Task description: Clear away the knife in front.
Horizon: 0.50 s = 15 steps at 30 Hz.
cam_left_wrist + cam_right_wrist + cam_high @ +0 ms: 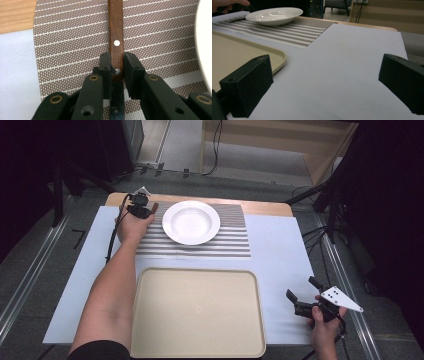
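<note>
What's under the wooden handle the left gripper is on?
The striped placemat lies under the wooden handle, beside the white plate. The left gripper straddles the handle; its body hides what lies below the blade end.

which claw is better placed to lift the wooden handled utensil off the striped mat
Left. The left claw already closes around the brown wooden-handled utensil on the striped placemat; the open right claw sits far off, beside the beige tray.
</note>
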Available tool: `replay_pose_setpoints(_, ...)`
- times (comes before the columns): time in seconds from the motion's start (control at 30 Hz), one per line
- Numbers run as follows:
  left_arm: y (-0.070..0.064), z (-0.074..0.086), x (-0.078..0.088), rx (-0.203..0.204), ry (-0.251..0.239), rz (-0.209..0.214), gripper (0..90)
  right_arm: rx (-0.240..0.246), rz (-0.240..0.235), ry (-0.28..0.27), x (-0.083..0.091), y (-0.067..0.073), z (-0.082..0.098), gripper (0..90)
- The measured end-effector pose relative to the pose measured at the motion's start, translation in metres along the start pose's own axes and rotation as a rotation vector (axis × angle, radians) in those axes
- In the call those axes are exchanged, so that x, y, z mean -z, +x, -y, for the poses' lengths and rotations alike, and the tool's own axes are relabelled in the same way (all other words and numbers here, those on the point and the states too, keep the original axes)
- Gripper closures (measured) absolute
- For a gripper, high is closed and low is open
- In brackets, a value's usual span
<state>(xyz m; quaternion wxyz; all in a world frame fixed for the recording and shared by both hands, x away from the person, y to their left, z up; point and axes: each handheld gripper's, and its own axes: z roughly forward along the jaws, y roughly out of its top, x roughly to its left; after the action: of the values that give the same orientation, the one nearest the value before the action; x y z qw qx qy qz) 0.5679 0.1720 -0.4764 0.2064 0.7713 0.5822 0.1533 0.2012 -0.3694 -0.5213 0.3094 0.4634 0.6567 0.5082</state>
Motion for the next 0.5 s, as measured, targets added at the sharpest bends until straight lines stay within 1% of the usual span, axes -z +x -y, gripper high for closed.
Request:
replay_pose_setpoints(0.07, 0.0, 0.001, 0.001, 0.006, 0.001, 0.015, 77.0, -0.002, -0.001, -0.001, 0.0, 0.0, 0.0, 0.0)
replay_pose_setpoints(0.1, 0.0, 0.001, 0.002, -0.001, 0.005, 0.015, 76.9, 0.0, -0.001, -0.001, 0.0, 0.0, 0.0, 0.0)
replay_pose_setpoints(0.27, 0.001, 0.006, 0.006, 0.008, -0.002, 0.028, 77.0, 0.004, -0.003, 0.0, 0.0, 0.0, 0.0, 0.0)
replay_pose_setpoints(0.5, 0.004, 0.009, 0.023, 0.0, -0.038, 0.051, 77.0, 0.004, -0.005, -0.001, 0.0, 0.0, 0.0, 0.0)
